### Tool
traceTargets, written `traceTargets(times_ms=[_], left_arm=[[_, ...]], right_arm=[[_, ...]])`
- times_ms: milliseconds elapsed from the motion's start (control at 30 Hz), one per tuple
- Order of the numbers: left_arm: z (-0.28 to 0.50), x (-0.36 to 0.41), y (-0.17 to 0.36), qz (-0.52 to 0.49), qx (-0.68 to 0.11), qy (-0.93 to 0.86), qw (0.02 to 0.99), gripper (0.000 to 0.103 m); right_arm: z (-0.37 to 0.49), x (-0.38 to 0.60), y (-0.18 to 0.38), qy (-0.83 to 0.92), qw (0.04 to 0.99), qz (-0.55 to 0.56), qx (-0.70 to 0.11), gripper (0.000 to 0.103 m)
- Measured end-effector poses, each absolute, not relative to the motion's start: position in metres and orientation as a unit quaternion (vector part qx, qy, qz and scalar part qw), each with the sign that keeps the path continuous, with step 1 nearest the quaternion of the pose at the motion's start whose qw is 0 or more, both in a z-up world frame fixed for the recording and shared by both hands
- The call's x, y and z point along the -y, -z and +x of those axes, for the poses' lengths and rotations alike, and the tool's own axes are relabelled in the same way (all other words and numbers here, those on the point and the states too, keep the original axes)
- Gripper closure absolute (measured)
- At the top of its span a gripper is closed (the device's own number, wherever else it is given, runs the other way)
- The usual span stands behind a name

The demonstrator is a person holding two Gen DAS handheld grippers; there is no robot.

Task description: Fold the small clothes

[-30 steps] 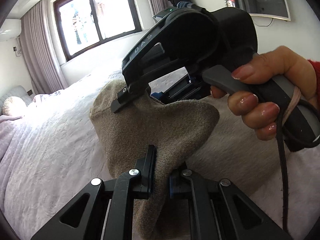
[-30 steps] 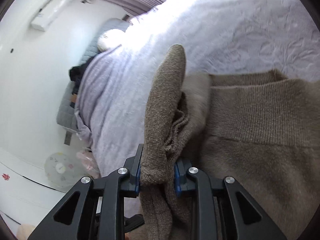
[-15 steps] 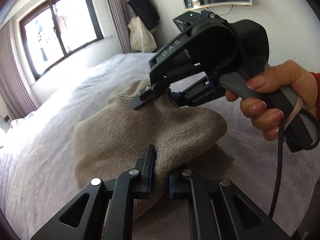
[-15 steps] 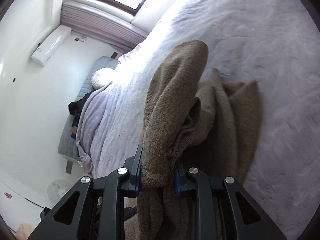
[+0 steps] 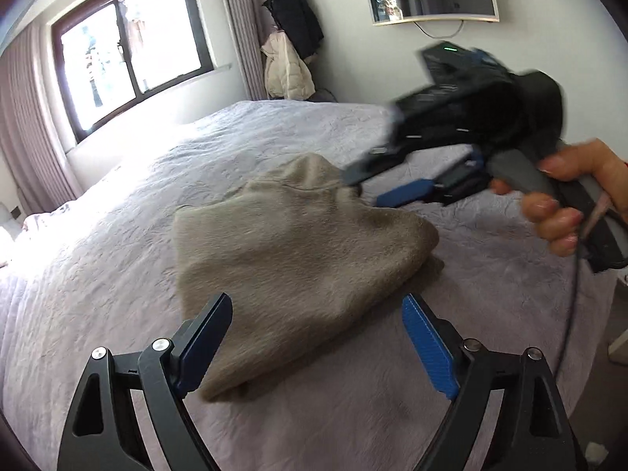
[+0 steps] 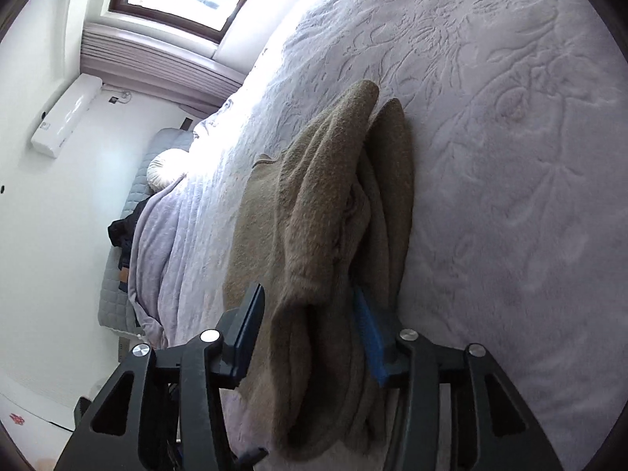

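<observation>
Now that both pairs of jaws have just been opening, we are letting go of the folded brown knit garment [image 5: 298, 243], which a second ago hung pinched in both grippers above the lilac bedspread [image 5: 98, 274]. It lies on the bedspread as a lumpy, roughly triangular bundle near the bed's near edge.

Our left gripper [image 5: 318, 337] stands wide, its blue pads well clear on either side of the bundle's near corner, with nothing pressed between them.

Our right gripper [image 6: 310, 333] is partly spread. In its own view the thick folded edge still runs between the fingers: the left pad stands off the fabric, while the right pad lies against a fold or just beside it, and we cannot tell which. From the left wrist view the same gripper [image 5: 376, 186] is blurred with motion, its tips at the far peak of the bundle, held in a hand [image 5: 565, 200].

We judge this fold as laid down and released. The layers look uneven rather than flat, so we think the bundle may want smoothing or another fold.
</observation>
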State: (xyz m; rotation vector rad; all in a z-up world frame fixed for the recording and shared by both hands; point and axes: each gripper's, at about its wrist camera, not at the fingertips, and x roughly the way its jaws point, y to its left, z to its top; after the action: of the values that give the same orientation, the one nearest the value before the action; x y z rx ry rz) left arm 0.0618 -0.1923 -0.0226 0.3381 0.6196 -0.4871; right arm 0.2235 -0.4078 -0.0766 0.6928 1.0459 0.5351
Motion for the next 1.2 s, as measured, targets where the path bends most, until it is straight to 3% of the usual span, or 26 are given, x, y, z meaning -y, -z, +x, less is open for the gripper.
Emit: traceTargets(times_ms=[233, 467, 500, 533, 567, 700, 900, 967, 1033, 1200], left_arm=[[0.111, 0.126, 0.018, 0.05, -0.361, 0.184, 0.913, 0.014], [0.155, 0.119, 0.058, -0.047, -0.468, 0.167, 0.866, 0.014], [0.154, 0.121, 0.062, -0.04, -0.475, 0.162, 0.864, 0.014], [0.152, 0.117, 0.063, -0.032, -0.479, 0.157, 0.863, 0.014], [0.152, 0.117, 0.065, -0.019, -0.482, 0.151, 0.863, 0.014], [0.143, 0.118, 0.083, 0.013, -0.487, 0.149, 0.861, 0.014], [0.133, 0.112, 0.095, -0.007, -0.493, 0.15, 0.857, 0.012], [0.129, 0.112, 0.092, 0.001, -0.489, 0.151, 0.859, 0.012], [0.129, 0.112, 0.092, 0.003, -0.489, 0.151, 0.859, 0.012], [0.128, 0.113, 0.092, -0.002, -0.484, 0.149, 0.862, 0.012]], right_arm=[[0.154, 0.413, 0.074, -0.283, 0.761, 0.358, -0.46, 0.048], [0.169, 0.399, 0.11, -0.232, 0.751, 0.414, -0.459, 0.048], [0.171, 0.401, 0.113, -0.221, 0.754, 0.417, -0.457, 0.052], [0.173, 0.399, 0.111, -0.21, 0.761, 0.413, -0.454, 0.076], [0.173, 0.396, 0.107, -0.2, 0.771, 0.401, -0.453, 0.089], [0.159, 0.396, 0.087, -0.18, 0.807, 0.345, -0.445, 0.09], [0.149, 0.409, 0.13, -0.148, 0.782, 0.383, -0.47, 0.091], [0.149, 0.408, 0.122, -0.149, 0.788, 0.365, -0.473, 0.091], [0.148, 0.403, 0.108, -0.14, 0.8, 0.337, -0.477, 0.083], [0.146, 0.404, 0.067, -0.136, 0.84, 0.297, -0.433, 0.082]])
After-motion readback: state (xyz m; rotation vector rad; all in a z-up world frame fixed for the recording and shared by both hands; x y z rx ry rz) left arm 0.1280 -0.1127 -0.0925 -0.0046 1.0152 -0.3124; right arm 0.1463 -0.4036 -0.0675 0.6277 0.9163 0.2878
